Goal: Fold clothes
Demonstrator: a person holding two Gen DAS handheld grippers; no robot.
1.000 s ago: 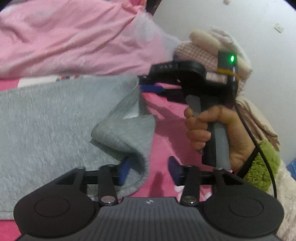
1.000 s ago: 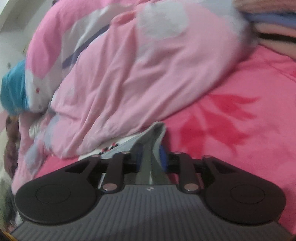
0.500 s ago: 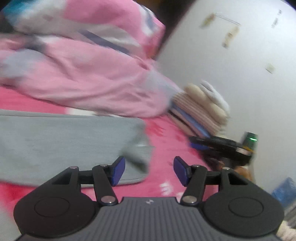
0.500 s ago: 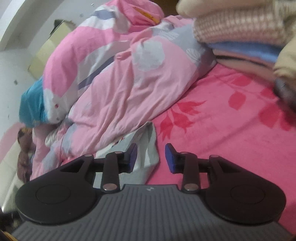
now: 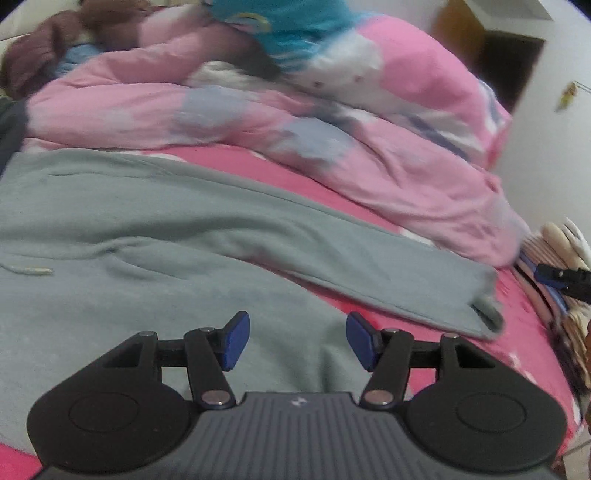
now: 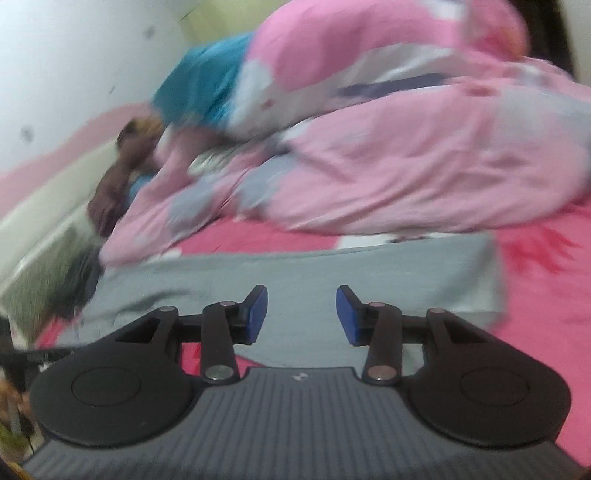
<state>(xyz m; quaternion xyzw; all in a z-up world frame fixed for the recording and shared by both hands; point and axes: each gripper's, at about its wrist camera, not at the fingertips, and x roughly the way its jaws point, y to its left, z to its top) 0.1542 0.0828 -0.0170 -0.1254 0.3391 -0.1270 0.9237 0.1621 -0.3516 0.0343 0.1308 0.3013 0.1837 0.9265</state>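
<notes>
The left gripper [image 5: 297, 341] is spread wide with nothing between its blue pads [image 5: 234, 345], hovering over the near part of the grey garment [image 5: 155, 258]. The right gripper [image 6: 301, 315] is likewise apart and empty, its pads [image 6: 256, 314] above the grey cloth [image 6: 295, 280]. The garment lies spread flat on the pink sheet [image 5: 517, 354], running from the far left toward the right, where one long narrow part ends in a slightly curled edge [image 5: 484, 314]. A pale drawstring [image 5: 31, 270] rests on the cloth at the left. In the right wrist view the cloth's right end shows a straight edge [image 6: 495, 280] against the sheet [image 6: 546, 295] with its red flower print. Beyond the garment a rumpled pink quilt [image 5: 369, 147] is heaped along the far side, with a teal item [image 5: 291, 33] on top and a brown one [image 5: 33, 59] at the far left. At the right edge of the left wrist view sits a stack of folded textiles [image 5: 554, 258], and the tip of the other gripper [image 5: 561, 277] shows just in front of it. Both views are blurred.
</notes>
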